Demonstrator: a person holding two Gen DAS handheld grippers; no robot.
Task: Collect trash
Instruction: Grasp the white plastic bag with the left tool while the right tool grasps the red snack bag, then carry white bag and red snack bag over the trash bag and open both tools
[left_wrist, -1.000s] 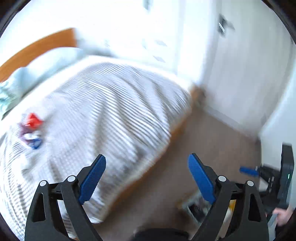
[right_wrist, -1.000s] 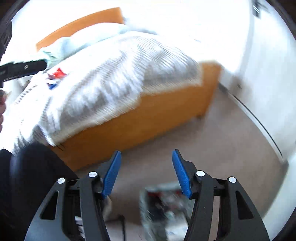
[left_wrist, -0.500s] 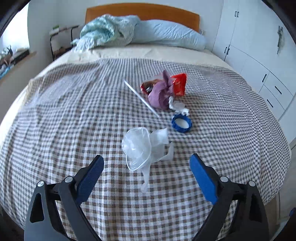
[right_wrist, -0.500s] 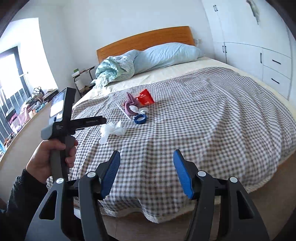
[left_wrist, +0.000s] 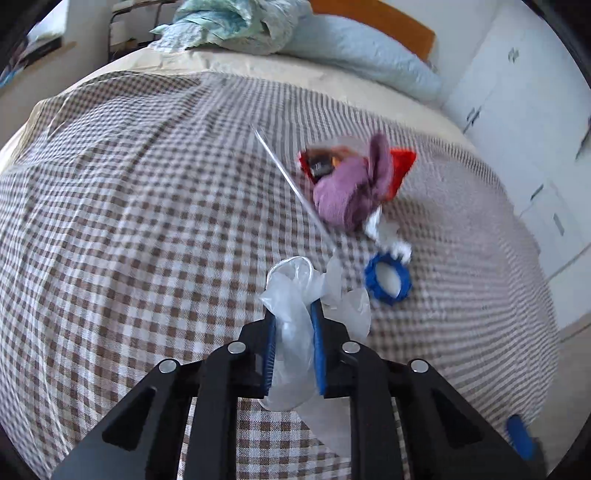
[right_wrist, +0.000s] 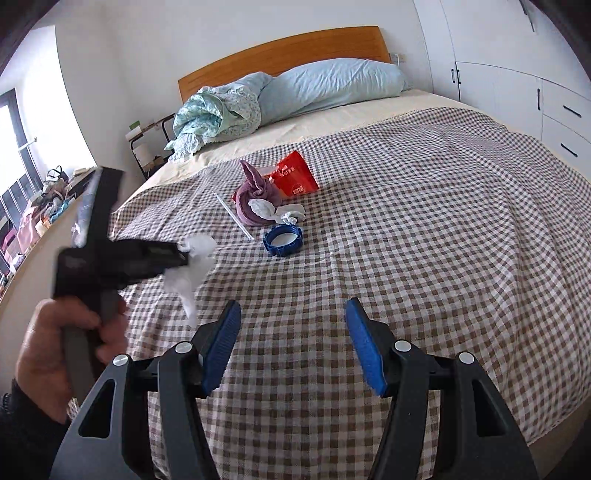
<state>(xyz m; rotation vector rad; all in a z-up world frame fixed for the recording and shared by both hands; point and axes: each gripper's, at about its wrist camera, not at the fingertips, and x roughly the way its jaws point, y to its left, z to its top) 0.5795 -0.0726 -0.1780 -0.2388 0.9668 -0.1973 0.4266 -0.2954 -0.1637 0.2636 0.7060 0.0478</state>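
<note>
left gripper (left_wrist: 293, 347): closing on clear plastic wrapper (left_wrist: 295, 295), wide a moment ago, wrapper now pinched between pads
right gripper (right_wrist: 291, 345): half-wide, empty, over checked bedspread (right_wrist: 424, 229)
remaining: blue ring (right_wrist: 282, 240), purple cloth (right_wrist: 255, 195), red packet (right_wrist: 295, 177), straw (right_wrist: 234, 218)
meaning: first pickup nearly secured

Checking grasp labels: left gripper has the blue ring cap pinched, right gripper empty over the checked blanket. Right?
Wrong on the object. The left gripper is closing on the clear plastic bag, as the left wrist view shows; the blue ring cap lies on the checked blanket. The right gripper is empty over the blanket.
</note>
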